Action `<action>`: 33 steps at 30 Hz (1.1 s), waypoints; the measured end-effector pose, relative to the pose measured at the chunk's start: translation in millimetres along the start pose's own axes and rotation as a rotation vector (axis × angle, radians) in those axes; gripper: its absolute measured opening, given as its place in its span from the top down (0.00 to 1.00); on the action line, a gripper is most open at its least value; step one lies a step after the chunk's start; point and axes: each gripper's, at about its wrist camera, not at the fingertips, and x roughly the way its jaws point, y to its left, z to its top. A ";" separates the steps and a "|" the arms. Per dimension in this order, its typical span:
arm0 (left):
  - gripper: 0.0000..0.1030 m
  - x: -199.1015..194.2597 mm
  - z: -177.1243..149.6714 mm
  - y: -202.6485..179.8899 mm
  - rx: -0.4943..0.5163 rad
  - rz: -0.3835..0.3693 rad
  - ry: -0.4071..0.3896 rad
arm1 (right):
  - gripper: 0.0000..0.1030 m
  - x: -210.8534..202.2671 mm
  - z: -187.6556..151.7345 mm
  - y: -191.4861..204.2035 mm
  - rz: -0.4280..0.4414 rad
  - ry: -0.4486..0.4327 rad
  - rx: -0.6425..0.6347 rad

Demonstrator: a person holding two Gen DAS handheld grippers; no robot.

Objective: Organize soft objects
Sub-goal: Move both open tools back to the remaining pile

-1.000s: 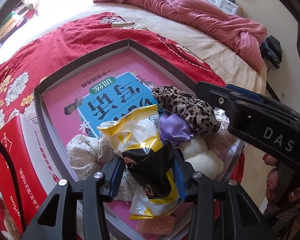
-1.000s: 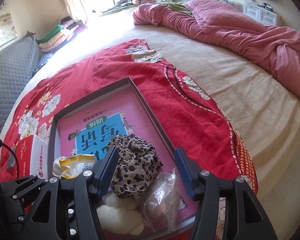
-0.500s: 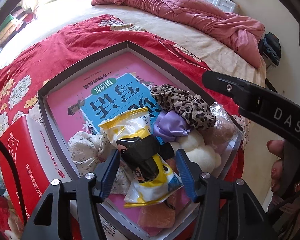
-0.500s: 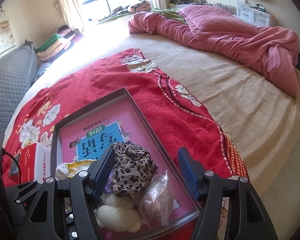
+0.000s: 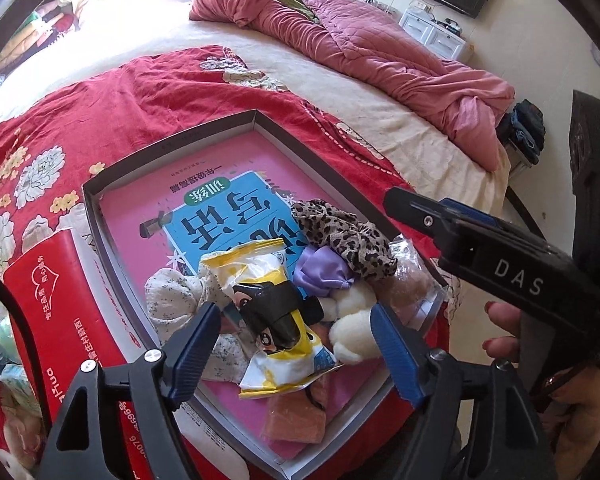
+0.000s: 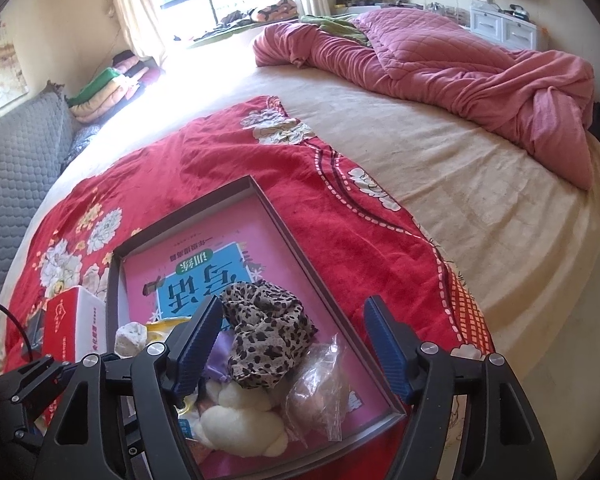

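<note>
Both my claws, left claw [image 5: 296, 344] and right claw [image 6: 292, 344], hang wide open, empty, over the tray [image 5: 172, 144]; I should clear the packet [image 5: 276, 312] before regrasping.

Soft objects are lying heaped at the near end of a shallow grey tray [image 5: 172, 144]: a yellow snack packet [image 5: 274, 316] is resting on top, crumpled. A leopard-print scrunchie [image 5: 344, 236], a lilac scrunchie [image 5: 324, 272], a cream plush [image 5: 352, 332] and a speckled white cloth [image 5: 172, 300] are crowding around it, touching.

Both hand-held grippers, left [image 5: 296, 344] and right [image 6: 294, 346], gape wide.
</note>
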 end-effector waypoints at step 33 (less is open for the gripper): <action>0.21 -116.4 -25.0 45.4 -0.113 0.135 -0.199 | 0.26 -73.1 -4.1 64.3 0.072 -0.121 -0.095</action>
